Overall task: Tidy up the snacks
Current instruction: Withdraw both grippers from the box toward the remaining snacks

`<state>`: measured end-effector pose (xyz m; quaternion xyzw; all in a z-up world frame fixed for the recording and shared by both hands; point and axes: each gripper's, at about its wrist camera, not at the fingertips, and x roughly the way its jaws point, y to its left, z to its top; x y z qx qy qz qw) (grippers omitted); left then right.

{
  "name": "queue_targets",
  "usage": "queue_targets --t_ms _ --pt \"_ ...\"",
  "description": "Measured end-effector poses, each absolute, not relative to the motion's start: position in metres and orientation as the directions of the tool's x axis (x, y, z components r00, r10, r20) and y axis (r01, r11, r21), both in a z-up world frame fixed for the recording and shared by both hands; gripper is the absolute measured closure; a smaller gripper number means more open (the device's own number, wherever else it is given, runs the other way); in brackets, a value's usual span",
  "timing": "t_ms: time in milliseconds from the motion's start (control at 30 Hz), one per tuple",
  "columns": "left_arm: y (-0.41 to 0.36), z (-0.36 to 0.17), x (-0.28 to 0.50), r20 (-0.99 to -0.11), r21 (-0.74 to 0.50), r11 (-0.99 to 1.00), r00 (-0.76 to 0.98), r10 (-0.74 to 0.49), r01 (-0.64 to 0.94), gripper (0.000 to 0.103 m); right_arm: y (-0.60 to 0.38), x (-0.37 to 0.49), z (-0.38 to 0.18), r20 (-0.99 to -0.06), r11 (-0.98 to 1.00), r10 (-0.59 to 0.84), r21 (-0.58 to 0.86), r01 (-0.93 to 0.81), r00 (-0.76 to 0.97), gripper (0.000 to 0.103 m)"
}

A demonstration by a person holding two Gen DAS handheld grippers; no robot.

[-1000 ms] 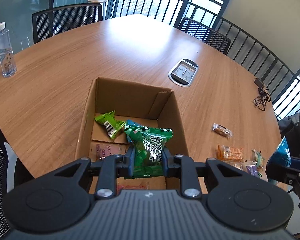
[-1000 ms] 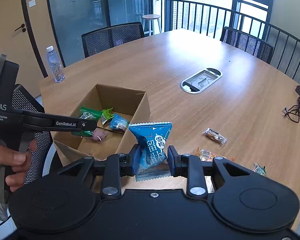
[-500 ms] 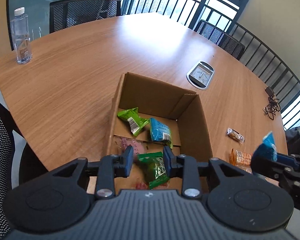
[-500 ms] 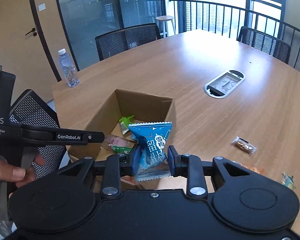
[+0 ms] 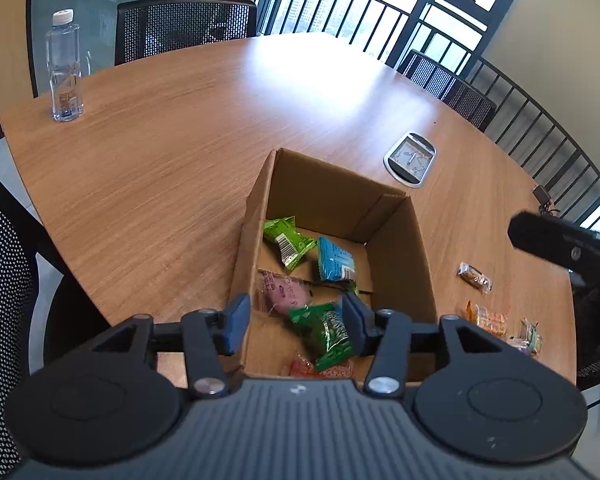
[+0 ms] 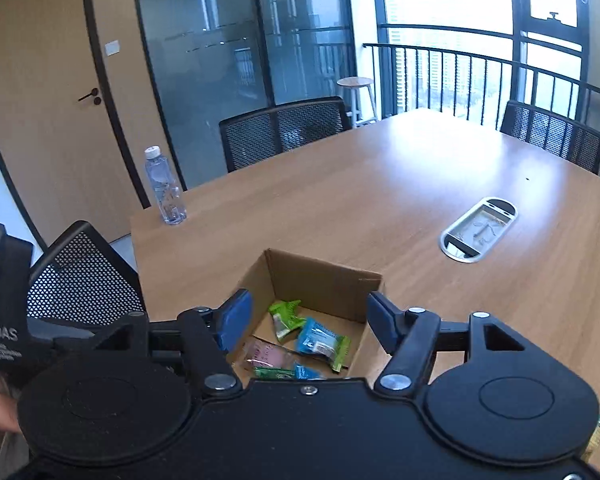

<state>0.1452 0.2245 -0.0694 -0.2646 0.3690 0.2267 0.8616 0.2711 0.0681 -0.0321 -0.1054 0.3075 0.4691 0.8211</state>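
We see our left gripper [image 5: 294,322] over the near end of the open brown cardboard box [image 5: 396,256], its jaws opening; the dark green foil snack packet [image 5: 328,332] sits just below and between the blue pads [image 5: 236,320], close to the right-hand one, pressed by neither. Just ahead of it in the box lie a pink wrapped snack [image 5: 282,292], a light blue packet [image 5: 334,264] and, farther on, a bright green packet [image 5: 288,236]; a red-orange packet [image 5: 324,370] shows at the near edge.

Our right gripper [image 6: 306,320] also hangs over the box [image 6: 324,280], jaws opening with nothing between them; below it we see the same pink [image 6: 266,354], light blue [image 6: 320,338] and bright green [image 6: 286,316] packets.

To the right of the left gripper, several small wrapped snacks [image 5: 486,314] lie loose on the round wooden table [image 5: 180,140]. Far ahead to the left stands a clear plastic water bottle [image 5: 65,66].
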Motion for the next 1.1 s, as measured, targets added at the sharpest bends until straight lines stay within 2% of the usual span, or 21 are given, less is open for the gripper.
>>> queue_targets --t_ms 167,233,300,367,567,700,1100 --pt "0.217 -0.065 0.154 -0.754 -0.285 0.767 0.629 0.190 -0.574 0.039 0.044 0.278 -0.043 -0.634 0.573 0.667 0.103 -0.813 0.390 0.039" --pt "0.212 -0.064 0.156 -0.753 -0.287 0.773 0.632 0.184 -0.566 0.034 0.033 0.279 -0.047 -0.646 0.584 0.656 0.105 -0.805 0.391 0.036" --pt "0.207 -0.062 0.158 -0.751 -0.285 0.779 0.635 0.180 -0.559 0.028 0.019 0.278 -0.048 -0.651 0.594 0.644 0.096 -0.798 0.401 0.027" --pt "0.201 -0.061 0.161 -0.750 -0.283 0.786 0.638 0.176 -0.550 0.023 0.006 0.277 -0.048 -0.653 0.599 0.640 0.094 -0.795 0.405 0.025" --pt "0.178 -0.056 0.171 -0.749 -0.282 0.809 0.646 0.152 -0.516 0.019 -0.027 0.278 -0.051 -0.659 0.649 0.606 0.086 -0.756 0.445 0.018" --pt "0.161 -0.053 0.177 -0.747 -0.271 0.828 0.650 0.140 -0.490 0.016 -0.045 0.278 -0.048 -0.641 0.708 0.571 0.067 -0.703 0.514 0.003" --pt "0.110 -0.045 0.199 -0.746 -0.257 0.870 0.659 0.098 -0.421 0.000 -0.107 0.292 -0.055 -0.660 0.766 0.525 0.090 -0.637 0.538 0.000"
